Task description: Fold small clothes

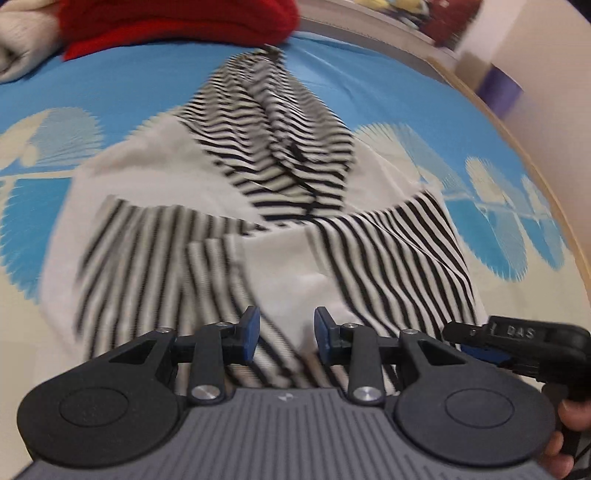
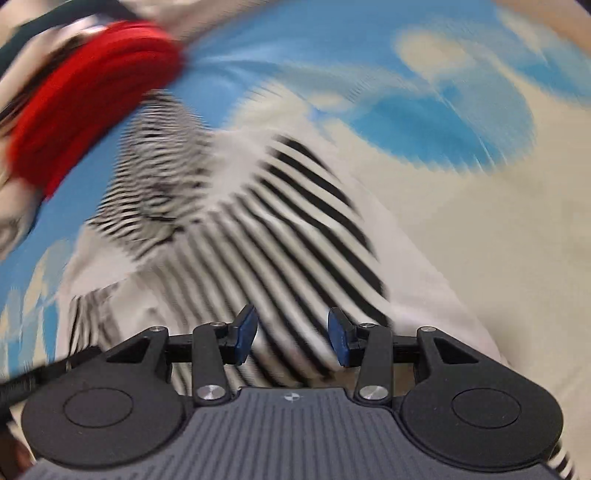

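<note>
Both grippers stand partly open and empty: the left gripper [image 1: 286, 334] and right gripper [image 2: 291, 334] hang over the striped garment [image 1: 280, 206], which lies mid-frame on the blue-patterned bedspread [image 1: 110, 85], sleeves already folded inward, probably poised for the next fold.

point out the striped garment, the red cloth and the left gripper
striped garment [image 1: 388, 258], left wrist view, on the striped panel at its right side
red cloth [image 1: 177, 22], left wrist view, on its folded middle at the top edge
left gripper [image 1: 286, 334], left wrist view, midway between its blue-padded fingertips
</note>
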{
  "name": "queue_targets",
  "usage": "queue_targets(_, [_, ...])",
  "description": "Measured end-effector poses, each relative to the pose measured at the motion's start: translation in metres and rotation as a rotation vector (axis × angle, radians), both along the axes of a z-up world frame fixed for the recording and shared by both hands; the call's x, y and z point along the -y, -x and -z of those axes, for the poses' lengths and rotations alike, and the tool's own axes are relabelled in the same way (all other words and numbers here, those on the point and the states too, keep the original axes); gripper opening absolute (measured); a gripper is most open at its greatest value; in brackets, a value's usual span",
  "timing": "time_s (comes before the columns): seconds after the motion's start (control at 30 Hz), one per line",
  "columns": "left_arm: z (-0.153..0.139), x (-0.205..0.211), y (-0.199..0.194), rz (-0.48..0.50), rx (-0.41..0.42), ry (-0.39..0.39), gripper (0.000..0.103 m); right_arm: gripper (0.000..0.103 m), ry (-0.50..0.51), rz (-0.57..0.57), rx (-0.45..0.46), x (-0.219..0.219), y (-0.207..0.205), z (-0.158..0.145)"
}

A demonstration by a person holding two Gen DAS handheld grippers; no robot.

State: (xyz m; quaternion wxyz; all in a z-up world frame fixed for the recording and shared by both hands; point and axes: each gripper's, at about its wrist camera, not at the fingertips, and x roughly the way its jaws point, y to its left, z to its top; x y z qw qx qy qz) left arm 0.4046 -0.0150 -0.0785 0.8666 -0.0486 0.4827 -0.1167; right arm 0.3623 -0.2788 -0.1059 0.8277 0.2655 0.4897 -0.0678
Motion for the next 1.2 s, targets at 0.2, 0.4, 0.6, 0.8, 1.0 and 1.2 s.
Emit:
queue_targets(0.2, [0.033, 0.031, -0.005, 0.053, -0.017, -0.123, 0.058, 0.042, -0.054, 0.053, -0.044, 0.016, 0.008, 0.015])
queue_targets(0.4, [0.014, 0.021, 0.004, -0.007, 0.048, -0.224, 0.017, 0.042, -0.074, 0.059, -0.057, 0.019, 0.003, 0.013])
queue_targets(0.6, [-0.046, -0.061, 0.041, -0.402, 0.032, -0.045, 0.031, 0.042, -0.082, 0.066, -0.066, 0.022, -0.001, 0.015])
queue_targets(0.8, [-0.040, -0.127, 0.033, -0.554, -0.085, 0.132, 0.045, 0.042, -0.059, 0.084, -0.064, 0.017, 0.000, 0.013])
queue_targets(1.0, [-0.009, -0.168, 0.012, -0.594, -0.231, 0.223, 0.045, 0.042, -0.064, 0.103, -0.063, 0.018, 0.005, 0.008])
queue_targets(1.2, [0.008, -0.154, -0.010, -0.477, -0.223, 0.106, 0.054, 0.041, -0.110, 0.145, -0.082, 0.029, 0.007, 0.011])
